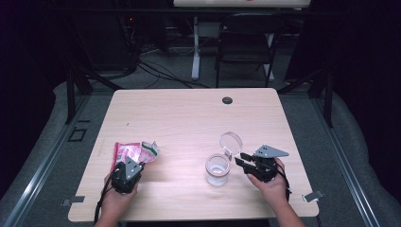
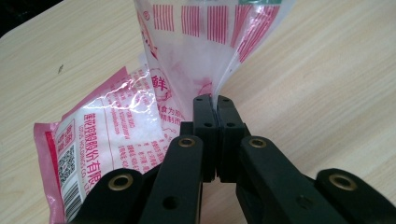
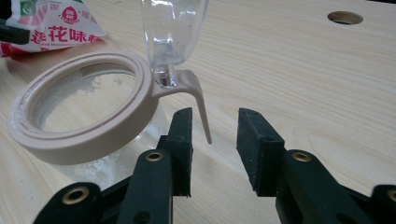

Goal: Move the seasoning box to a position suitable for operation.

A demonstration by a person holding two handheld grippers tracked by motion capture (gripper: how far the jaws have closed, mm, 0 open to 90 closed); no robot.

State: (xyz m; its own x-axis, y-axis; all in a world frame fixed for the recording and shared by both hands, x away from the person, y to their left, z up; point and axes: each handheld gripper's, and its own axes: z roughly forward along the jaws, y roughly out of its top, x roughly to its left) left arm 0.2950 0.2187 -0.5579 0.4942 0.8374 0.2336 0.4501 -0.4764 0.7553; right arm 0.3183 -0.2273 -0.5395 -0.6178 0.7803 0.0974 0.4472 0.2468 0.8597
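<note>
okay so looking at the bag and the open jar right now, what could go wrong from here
The left gripper pinches only a thin fold of the plastic bag, so the film might slip out or tear when lifted. The jar stands unheld: the right gripper is open around its lid lever, so a bump or a clumsy pour could tip it.

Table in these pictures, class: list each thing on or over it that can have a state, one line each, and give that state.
Plastic bag: crumpled, an edge pinched and lifted.
Left gripper: shut on the plastic bag.
Jar: upright, open.
Lid: hinged up, standing open.
Lid tab: between the jaws, not gripped.
Right gripper: open.
</note>
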